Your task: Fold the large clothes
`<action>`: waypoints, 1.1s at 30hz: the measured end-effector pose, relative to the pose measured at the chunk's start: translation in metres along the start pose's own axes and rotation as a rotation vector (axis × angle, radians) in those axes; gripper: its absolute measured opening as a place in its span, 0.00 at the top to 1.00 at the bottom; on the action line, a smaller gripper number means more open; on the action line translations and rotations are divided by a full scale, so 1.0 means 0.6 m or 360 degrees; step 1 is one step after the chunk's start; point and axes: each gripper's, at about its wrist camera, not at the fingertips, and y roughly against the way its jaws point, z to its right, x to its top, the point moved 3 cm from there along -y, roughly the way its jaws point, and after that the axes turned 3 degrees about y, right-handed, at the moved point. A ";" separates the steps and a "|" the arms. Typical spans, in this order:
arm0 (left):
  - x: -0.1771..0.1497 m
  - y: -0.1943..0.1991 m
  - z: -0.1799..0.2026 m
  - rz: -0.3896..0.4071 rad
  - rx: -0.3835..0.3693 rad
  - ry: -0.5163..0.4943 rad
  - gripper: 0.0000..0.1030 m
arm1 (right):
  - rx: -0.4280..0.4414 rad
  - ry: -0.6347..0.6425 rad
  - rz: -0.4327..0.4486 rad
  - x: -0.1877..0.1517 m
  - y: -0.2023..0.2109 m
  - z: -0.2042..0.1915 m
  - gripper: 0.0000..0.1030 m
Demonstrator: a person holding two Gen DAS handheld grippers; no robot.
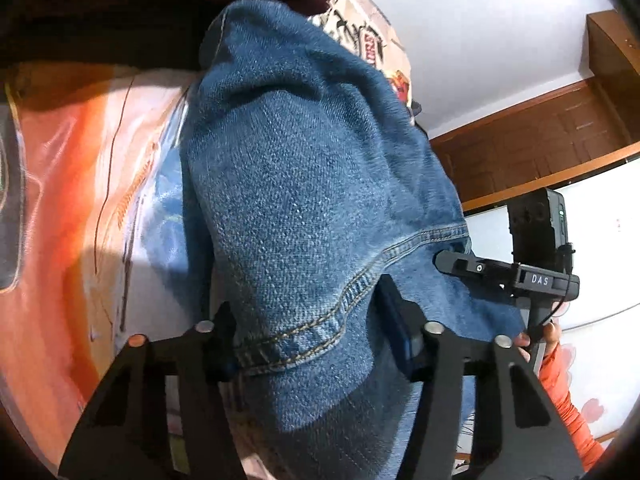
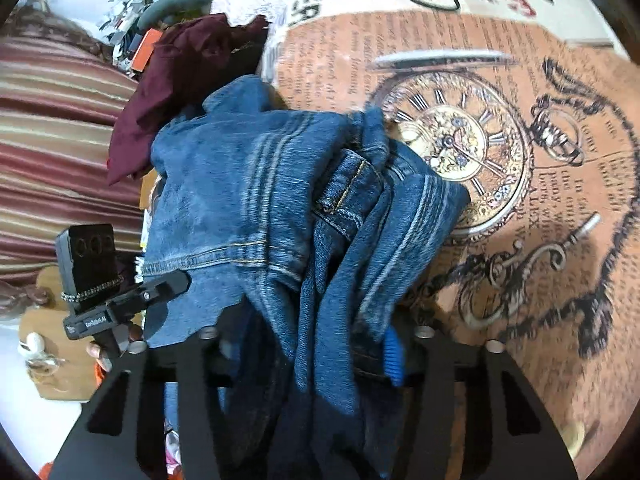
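Observation:
A pair of blue denim jeans (image 1: pixel 304 184) hangs bunched between both grippers. My left gripper (image 1: pixel 316 356) is shut on a hemmed edge of the jeans; the cloth drapes over its fingers and hides the tips. In the right wrist view the jeans (image 2: pixel 248 192) lie crumpled over the printed bedspread (image 2: pixel 540 240), waistband and belt loop showing. My right gripper (image 2: pixel 316 356) is shut on a thick fold of denim, with a blue finger pad (image 2: pixel 394 356) showing. The other gripper shows in each view, the right one (image 1: pixel 508 276) and the left one (image 2: pixel 132 300).
A maroon garment (image 2: pixel 180 92) lies heaped beyond the jeans. A striped cover (image 2: pixel 52 152) is at the left. An orange and white sheet (image 1: pixel 80 184) lies under the left gripper. A wooden door (image 1: pixel 532 148) and white wall stand at the right.

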 end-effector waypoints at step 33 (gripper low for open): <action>0.284 0.417 0.100 0.0724 0.0313 -0.0503 0.61 | 0.0200 0.0531 0.0691 0.262 0.113 -0.355 0.67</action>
